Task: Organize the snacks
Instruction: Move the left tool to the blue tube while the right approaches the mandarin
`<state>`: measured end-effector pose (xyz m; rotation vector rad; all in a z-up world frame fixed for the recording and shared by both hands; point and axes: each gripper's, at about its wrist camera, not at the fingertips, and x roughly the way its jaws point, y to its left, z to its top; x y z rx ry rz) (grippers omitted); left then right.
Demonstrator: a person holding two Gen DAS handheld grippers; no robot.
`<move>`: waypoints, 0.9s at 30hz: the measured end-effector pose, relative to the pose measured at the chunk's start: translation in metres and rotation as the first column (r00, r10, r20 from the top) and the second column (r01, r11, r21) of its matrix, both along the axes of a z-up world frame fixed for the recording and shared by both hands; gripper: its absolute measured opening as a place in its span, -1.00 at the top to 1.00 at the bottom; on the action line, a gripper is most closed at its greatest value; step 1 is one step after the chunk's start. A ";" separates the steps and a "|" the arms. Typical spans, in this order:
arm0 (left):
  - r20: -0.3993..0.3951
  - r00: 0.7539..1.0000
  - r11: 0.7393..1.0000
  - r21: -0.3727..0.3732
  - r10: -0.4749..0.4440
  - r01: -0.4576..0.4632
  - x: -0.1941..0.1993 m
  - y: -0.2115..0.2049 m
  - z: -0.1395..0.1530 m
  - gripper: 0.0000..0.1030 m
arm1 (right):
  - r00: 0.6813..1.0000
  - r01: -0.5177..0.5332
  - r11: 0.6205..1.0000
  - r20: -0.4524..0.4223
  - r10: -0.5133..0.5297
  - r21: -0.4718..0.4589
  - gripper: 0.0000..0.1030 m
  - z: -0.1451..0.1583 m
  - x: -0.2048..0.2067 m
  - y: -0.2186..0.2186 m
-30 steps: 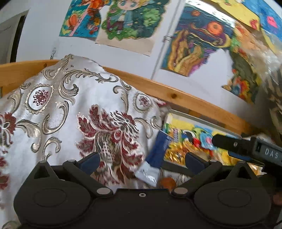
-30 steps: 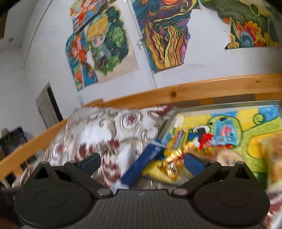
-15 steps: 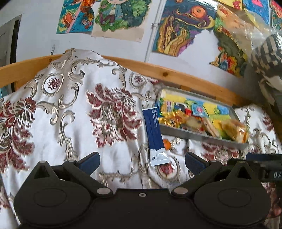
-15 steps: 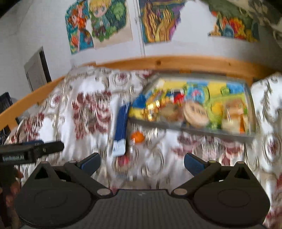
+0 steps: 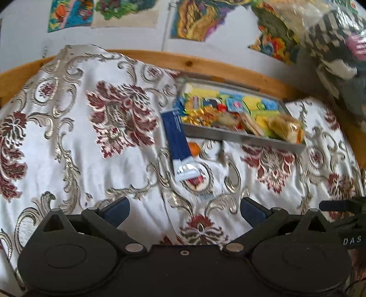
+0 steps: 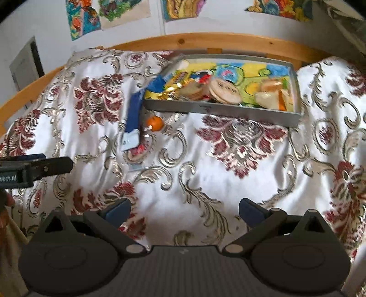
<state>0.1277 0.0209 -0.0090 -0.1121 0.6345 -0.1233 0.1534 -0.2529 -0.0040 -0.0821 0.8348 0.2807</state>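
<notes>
The cloth [image 5: 68, 141], white satin with maroon flowers and silver scrolls, filled nearly everything under my two claws and lay in soft wrinkles. Behind it ran a curved wooden rail [image 6: 205, 42], and above that a white wall hung with bright drawings [image 5: 194, 20]. In the left view a clear bag [image 5: 331, 34] of striped stuff loomed at the upper right, blurred.

The tray [image 6: 228, 109], grey and shallow with a cartoon print on its floor, sat at the far side of the cloth close to the rail. Snacks were heaped inside it: gold wrappers [image 6: 173, 90] at the left end, a round biscuit pack [image 6: 223, 91] near the middle, pale bagged pieces [image 6: 272, 96] at the right. Motion blur kept me from reading any label.

A long blue packet [image 5: 177, 141] leaned with its upper end against the tray's left corner and its silvery end down on the cloth. A small orange sweet [image 6: 155, 123] lay just beside it, in front of the tray wall and outside it.

My left claw [image 5: 184, 208] hung spread wide over bare cloth, nothing between its fingers. My right claw [image 6: 184, 209] was likewise spread and held nothing, well short of the tray. Each showed at the edge of the other's view. Nothing stood between either claw and the packet.
</notes>
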 end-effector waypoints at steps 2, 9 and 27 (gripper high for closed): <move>-0.018 1.000 1.000 0.005 -0.010 0.010 0.001 -0.003 -0.002 -0.98 | 1.000 0.007 1.000 -0.005 -0.007 0.004 -1.00 0.000 0.000 -0.002; -0.039 0.999 1.000 0.009 -0.026 0.027 0.002 -0.007 -0.006 -0.98 | 1.000 0.018 1.000 0.001 -0.018 0.017 -1.00 -0.001 0.003 -0.002; -0.138 0.989 0.998 0.026 -0.056 0.060 0.037 -0.025 -0.023 -0.98 | 0.997 0.019 1.000 0.079 -0.019 0.000 -1.00 0.006 0.009 -0.003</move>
